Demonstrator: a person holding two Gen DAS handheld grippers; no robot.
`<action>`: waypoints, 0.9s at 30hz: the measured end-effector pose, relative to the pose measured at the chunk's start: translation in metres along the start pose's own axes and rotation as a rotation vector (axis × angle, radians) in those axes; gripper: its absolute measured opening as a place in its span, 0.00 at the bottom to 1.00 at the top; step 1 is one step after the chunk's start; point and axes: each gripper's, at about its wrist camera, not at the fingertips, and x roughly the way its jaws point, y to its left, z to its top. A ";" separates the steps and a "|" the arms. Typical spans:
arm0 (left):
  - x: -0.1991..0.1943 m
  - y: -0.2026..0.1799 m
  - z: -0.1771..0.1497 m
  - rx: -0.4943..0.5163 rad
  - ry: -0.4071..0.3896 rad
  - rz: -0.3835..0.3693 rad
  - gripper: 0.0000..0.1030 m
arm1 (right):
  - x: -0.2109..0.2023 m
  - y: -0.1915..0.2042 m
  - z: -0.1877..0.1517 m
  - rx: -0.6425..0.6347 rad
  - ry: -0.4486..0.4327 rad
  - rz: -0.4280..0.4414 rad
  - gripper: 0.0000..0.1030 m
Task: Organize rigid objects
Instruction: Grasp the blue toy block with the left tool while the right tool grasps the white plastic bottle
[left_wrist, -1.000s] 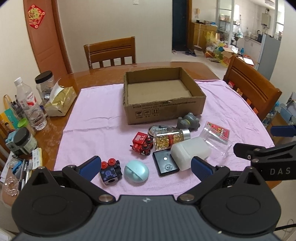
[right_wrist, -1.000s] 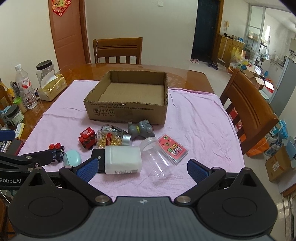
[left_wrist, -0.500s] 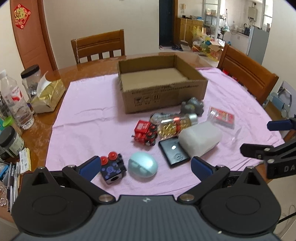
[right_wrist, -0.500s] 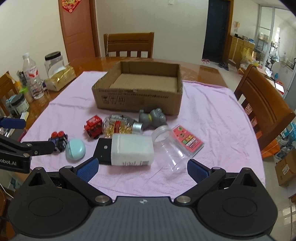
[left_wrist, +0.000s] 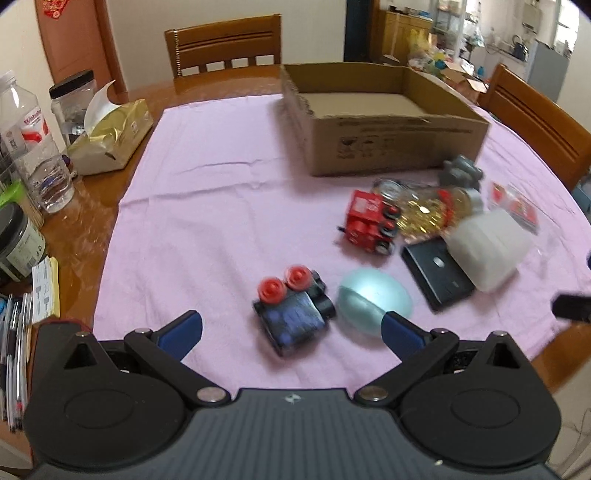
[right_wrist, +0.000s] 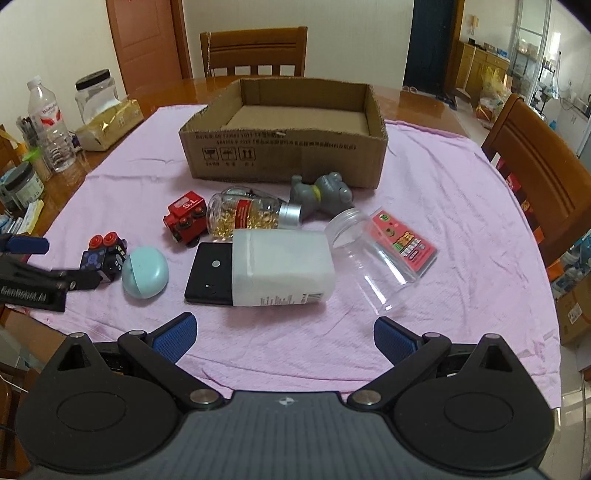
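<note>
A dark blue toy car (left_wrist: 293, 314) with red knobs sits on the pink cloth, just ahead of my open left gripper (left_wrist: 291, 328) and between its fingertips' line. Right of it lie a teal egg-shaped case (left_wrist: 373, 299), a black device (left_wrist: 437, 273), a white container (left_wrist: 487, 247), a red toy train (left_wrist: 369, 221), a capsule bottle (left_wrist: 428, 210) and a grey toy (left_wrist: 461, 171). My right gripper (right_wrist: 284, 332) is open and holds nothing, a short way before the white container (right_wrist: 284, 273). A clear jar (right_wrist: 373, 258) rests on a red card pack (right_wrist: 402, 242). The open cardboard box (right_wrist: 284, 155) stands behind.
Along the table's left edge are a gold tissue pack (left_wrist: 110, 140), a water bottle (left_wrist: 33, 147), a dark-lidded jar (left_wrist: 18, 240) and pens. Wooden chairs stand at the far side (right_wrist: 255, 51) and at the right (right_wrist: 535, 173). Bare pink cloth (left_wrist: 207, 206) lies left of the box.
My left gripper has moved down and forward, so the blue toy car now sits close between its fingers. My right gripper has come nearer to the white container.
</note>
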 end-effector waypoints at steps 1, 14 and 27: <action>0.004 0.002 0.002 -0.006 -0.003 0.006 0.99 | 0.002 0.002 0.001 0.000 0.006 -0.003 1.00; 0.030 0.026 -0.004 -0.060 0.055 0.037 0.99 | 0.020 0.016 0.002 -0.019 0.065 -0.011 1.00; 0.051 0.018 -0.006 -0.033 0.065 0.012 0.99 | 0.056 0.025 -0.016 -0.130 0.111 0.006 1.00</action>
